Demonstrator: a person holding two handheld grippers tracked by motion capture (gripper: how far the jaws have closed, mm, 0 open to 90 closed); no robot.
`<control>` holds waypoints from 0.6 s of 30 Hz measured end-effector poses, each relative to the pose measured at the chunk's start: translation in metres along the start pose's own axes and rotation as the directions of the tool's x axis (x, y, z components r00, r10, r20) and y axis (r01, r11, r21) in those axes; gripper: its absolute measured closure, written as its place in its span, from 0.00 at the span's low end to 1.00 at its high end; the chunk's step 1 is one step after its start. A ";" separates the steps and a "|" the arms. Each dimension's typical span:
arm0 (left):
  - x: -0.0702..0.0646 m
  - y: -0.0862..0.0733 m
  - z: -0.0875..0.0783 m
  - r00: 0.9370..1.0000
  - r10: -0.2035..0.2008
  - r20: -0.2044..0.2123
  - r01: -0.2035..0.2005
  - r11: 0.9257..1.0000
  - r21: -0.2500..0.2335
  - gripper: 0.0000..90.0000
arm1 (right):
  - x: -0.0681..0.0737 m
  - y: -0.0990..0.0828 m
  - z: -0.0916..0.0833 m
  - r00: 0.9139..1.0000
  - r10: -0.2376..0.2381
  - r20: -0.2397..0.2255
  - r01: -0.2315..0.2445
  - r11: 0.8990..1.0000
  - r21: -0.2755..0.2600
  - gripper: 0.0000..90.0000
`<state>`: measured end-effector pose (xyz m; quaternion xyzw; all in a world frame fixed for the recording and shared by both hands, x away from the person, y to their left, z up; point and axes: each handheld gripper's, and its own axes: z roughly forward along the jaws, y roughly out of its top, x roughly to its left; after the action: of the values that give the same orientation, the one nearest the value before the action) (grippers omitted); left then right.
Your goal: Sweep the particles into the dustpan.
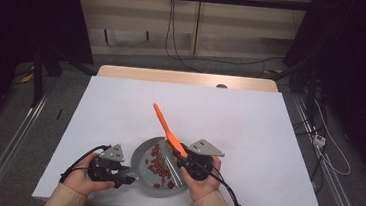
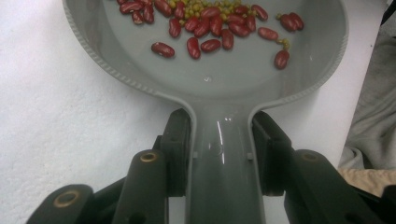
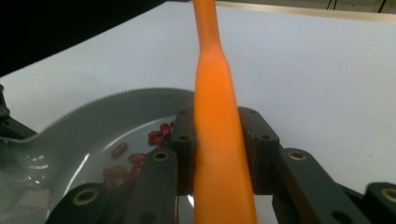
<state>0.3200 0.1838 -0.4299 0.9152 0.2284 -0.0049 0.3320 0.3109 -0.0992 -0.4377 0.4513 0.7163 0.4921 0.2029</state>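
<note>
A grey pan (image 1: 138, 157) sits at the near edge of the white table, with red kidney beans (image 1: 159, 165) and small green beans lying in it. My left gripper (image 1: 129, 178) is shut on the pan's handle (image 2: 222, 154); its pads press both sides of the handle, and the beans (image 2: 210, 28) are spread just beyond. My right gripper (image 1: 180, 156) is shut on an orange spatula (image 1: 164, 124), whose handle slants up and away to the left. In the right gripper view the spatula (image 3: 215, 93) runs between the pads, above the pan (image 3: 93, 126) and its beans (image 3: 135, 158).
The white table cover (image 1: 243, 138) stretches bare behind and to the right of the pan. A wooden table edge (image 1: 188, 78) shows at the back. Cables (image 1: 176, 47) lie on the floor beyond, and metal rails run along both sides.
</note>
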 end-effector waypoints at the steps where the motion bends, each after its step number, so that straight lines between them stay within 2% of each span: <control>1: 0.000 0.000 0.000 1.000 -0.001 0.001 0.001 1.000 -0.003 0.70 | 0.001 0.001 0.000 1.000 0.000 -0.011 -0.001 1.000 -0.012 0.78; 2: 0.000 0.000 0.000 1.000 0.004 0.001 -0.004 1.000 0.000 0.70 | 0.001 0.003 0.000 0.999 0.024 -0.038 -0.025 0.999 -0.023 0.79; 3: 0.000 0.000 0.000 1.000 0.004 0.001 -0.004 1.000 0.001 0.70 | 0.003 0.004 0.000 0.999 0.032 -0.043 -0.033 0.999 -0.026 0.79; 5: 0.000 -0.001 0.000 1.000 0.001 0.001 -0.001 1.000 -0.003 0.70 | 0.005 0.007 -0.001 0.999 0.003 -0.041 -0.005 0.999 -0.043 0.79; 8: 0.001 -0.002 0.000 1.000 0.004 0.003 -0.004 1.000 -0.002 0.70 | 0.000 0.012 -0.006 0.999 -0.007 -0.041 0.005 0.998 -0.063 0.79; 15: -0.001 -0.001 0.002 1.000 0.011 -0.019 -0.011 1.000 -0.006 0.69 | -0.023 0.016 -0.017 1.000 -0.020 0.012 0.021 0.998 -0.064 0.79; 18: -0.003 0.000 0.005 0.999 0.030 -0.038 -0.030 1.000 -0.003 0.69 | -0.030 0.014 -0.018 0.999 -0.030 0.032 0.032 0.998 -0.051 0.79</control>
<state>0.3183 0.1799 -0.4334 0.9178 0.2210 0.0178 0.3294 0.3199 -0.1324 -0.4219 0.4424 0.7068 0.5002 0.2333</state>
